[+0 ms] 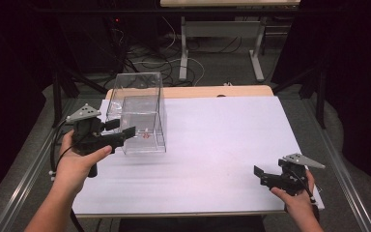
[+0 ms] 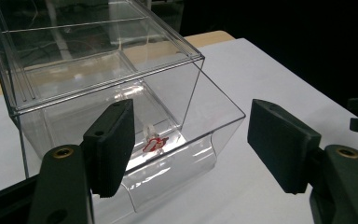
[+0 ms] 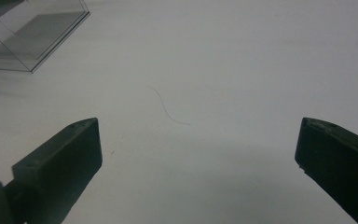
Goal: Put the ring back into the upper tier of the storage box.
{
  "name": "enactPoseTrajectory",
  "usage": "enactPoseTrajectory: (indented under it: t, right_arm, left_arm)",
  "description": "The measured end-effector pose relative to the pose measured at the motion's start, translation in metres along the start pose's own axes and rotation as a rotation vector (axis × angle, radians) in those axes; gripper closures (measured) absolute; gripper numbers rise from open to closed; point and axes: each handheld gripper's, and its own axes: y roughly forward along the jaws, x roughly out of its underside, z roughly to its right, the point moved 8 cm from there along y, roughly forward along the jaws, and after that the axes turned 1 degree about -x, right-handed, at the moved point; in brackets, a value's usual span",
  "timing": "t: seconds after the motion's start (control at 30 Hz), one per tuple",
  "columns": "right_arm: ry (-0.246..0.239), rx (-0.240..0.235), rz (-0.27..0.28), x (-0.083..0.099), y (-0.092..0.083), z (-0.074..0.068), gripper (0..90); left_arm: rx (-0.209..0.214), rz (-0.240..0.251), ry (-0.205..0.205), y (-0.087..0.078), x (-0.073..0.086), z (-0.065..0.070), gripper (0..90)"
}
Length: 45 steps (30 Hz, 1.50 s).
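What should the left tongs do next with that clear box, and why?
Probably ease back a little from the clear box before anything else. The left tongs stand open at its near front edge, with no pad pressing the plastic, and a small red-and-white piece lies inside on the floor. The right tongs sit open, far off on the white sheet.

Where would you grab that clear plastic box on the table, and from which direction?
Probably the low front lip of the clear plastic box, approached from the person's side. It juts forward below the open front and is thin enough for the jaws to straddle, while the full box body looks too wide. The left gripper already stands open just in front of it, so it seems best placed.
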Motion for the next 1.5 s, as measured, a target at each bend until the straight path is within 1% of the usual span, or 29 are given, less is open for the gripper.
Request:
enactPoseTrajectory:
  t: [0.1,0.13,0.2,0.23,0.3,0.33,0.37,0.4,0.43,0.5,0.63,0.67,0.7,0.73,0.77,0.8,0.87,0.97,1.03,1.1,1.23,1.33,1.5]
  right_arm:
    - [0.002,0.001,-0.006,0.000,-0.001,0.000,0.0]
    - [0.005,-0.001,-0.001,0.000,0.000,0.000,0.0]
    - [-0.002,-0.003,-0.001,0.000,0.001,0.000,0.0]
    - [-0.005,-0.001,0.003,0.000,0.001,0.000,0.0]
    - [-0.006,-0.002,0.002,0.000,0.001,0.000,0.0]
    - [-0.004,0.002,0.023,-0.001,0.003,-0.001,0.0]
    - [-0.002,0.002,0.023,-0.001,0.002,-0.001,0.0]
    - [-0.005,-0.003,0.003,0.000,0.001,0.000,0.0]
    - [-0.001,-0.003,0.000,0.000,0.001,0.000,0.0]
    - [0.000,-0.003,0.000,0.000,0.000,0.000,0.0]
    - [-0.001,-0.004,0.000,0.000,0.000,0.000,0.0]
    - [-0.001,0.003,0.022,-0.001,0.002,0.000,0.0]
    - [-0.006,-0.001,0.001,0.000,0.001,0.000,0.0]
    - [-0.005,-0.003,-0.003,0.001,0.001,-0.001,0.0]
    - [-0.006,-0.003,-0.005,0.001,0.001,-0.001,0.0]
    - [-0.001,-0.005,-0.006,0.001,0.001,-0.002,0.0]
    - [-0.005,-0.005,-0.005,0.001,0.001,-0.002,0.0]
    - [-0.002,-0.005,-0.006,0.001,0.001,-0.002,0.0]
    - [-0.003,-0.005,-0.006,0.001,0.001,-0.001,0.0]
    - [-0.003,-0.001,-0.011,0.001,0.001,-0.001,0.0]
    - [-0.004,-0.005,-0.006,0.001,0.001,-0.001,0.0]
    - [-0.008,-0.001,-0.009,0.001,0.001,-0.001,0.0]
    - [-0.012,-0.001,-0.010,0.001,0.001,0.000,0.0]
  left_arm:
    - [0.002,-0.005,-0.002,-0.004,0.006,0.003,30.7]
    - [0.002,-0.009,-0.003,-0.004,0.009,0.004,29.6]
    - [0.002,-0.012,0.008,-0.004,0.015,0.007,26.5]
    - [0.005,-0.015,0.007,-0.005,0.018,0.008,24.7]
    - [0.004,-0.004,0.002,-0.005,0.023,0.009,19.8]
    - [0.003,0.000,0.001,-0.006,0.026,0.009,17.6]
    - [-0.004,0.000,-0.003,-0.007,0.029,0.009,16.5]
    - [-0.004,0.000,-0.001,-0.007,0.032,0.009,16.4]
    - [-0.009,0.000,-0.009,-0.008,0.036,0.009,15.9]
    - [-0.014,-0.002,-0.008,-0.009,0.043,0.008,14.3]
    - [-0.029,-0.012,-0.029,-0.008,0.057,0.003,5.8]
    - [-0.034,-0.017,-0.032,-0.008,0.061,0.001,3.7]
    - [-0.034,-0.017,-0.035,-0.007,0.064,0.000,2.0]
    - [-0.039,-0.019,-0.037,-0.006,0.067,-0.002,0.9]
    - [-0.044,-0.021,-0.031,-0.005,0.070,-0.005,0.5]
    - [-0.050,-0.023,-0.043,-0.003,0.074,-0.006,0.4]
    - [-0.058,-0.026,-0.041,0.000,0.081,-0.010,0.4]
    - [-0.065,-0.031,-0.058,0.007,0.092,-0.015,0.4]
    - [-0.077,-0.038,-0.043,0.011,0.098,-0.020,0.4]
    - [-0.086,-0.046,-0.048,0.015,0.104,-0.024,0.4]
    - [-0.109,-0.032,-0.067,0.022,0.111,-0.032,0.4]
    - [-0.115,-0.028,-0.071,0.026,0.115,-0.037,0.4]
    - [-0.115,-0.038,-0.047,0.034,0.122,-0.042,0.4]
